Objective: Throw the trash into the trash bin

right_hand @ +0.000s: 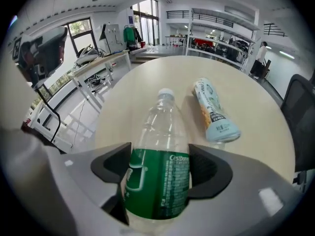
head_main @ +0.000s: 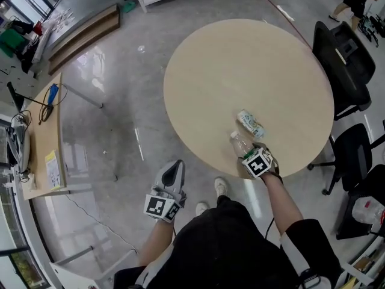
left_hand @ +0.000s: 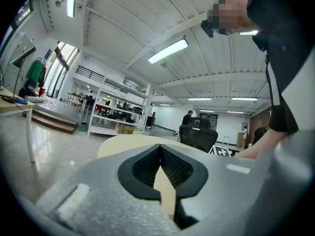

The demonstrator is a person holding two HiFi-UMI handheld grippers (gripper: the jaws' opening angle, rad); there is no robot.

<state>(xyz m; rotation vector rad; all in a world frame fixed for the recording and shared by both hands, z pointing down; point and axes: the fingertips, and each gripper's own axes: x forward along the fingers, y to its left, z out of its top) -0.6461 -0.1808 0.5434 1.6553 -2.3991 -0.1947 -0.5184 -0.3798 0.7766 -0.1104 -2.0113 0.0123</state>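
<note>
Nearest the person, off the table's (head_main: 240,59) near edge, the left gripper (left_hand: 160,149) hangs over the floor (head_main: 120,137) with its jaws closed tip to tip and nothing between them. At the near edge itself, the right gripper (right_hand: 160,149) points steeply down over the bottle (right_hand: 157,161). Its jaws are spread about as wide as they go, one on each side of the green label. The pads lie close to the bottle's sides but do not look clamped on it.

The bottle lies on its side with its cap pointing toward the table's middle. It is clear plastic and looks empty, so it is probably very light and thin-walled. It should dent under a hard squeeze, and it could roll or slide out of a loose one. The labelled body, where the jaws already stand, seems the best place to grip, firmly but not crushingly.

Just past the bottle and to its right lies a pale blue cup (right_hand: 215,113), also on its side, near the bottle but apart from it. It is likely just as light. Black chairs (head_main: 343,59) stand by the far right edge. No bin shows in any view.
</note>
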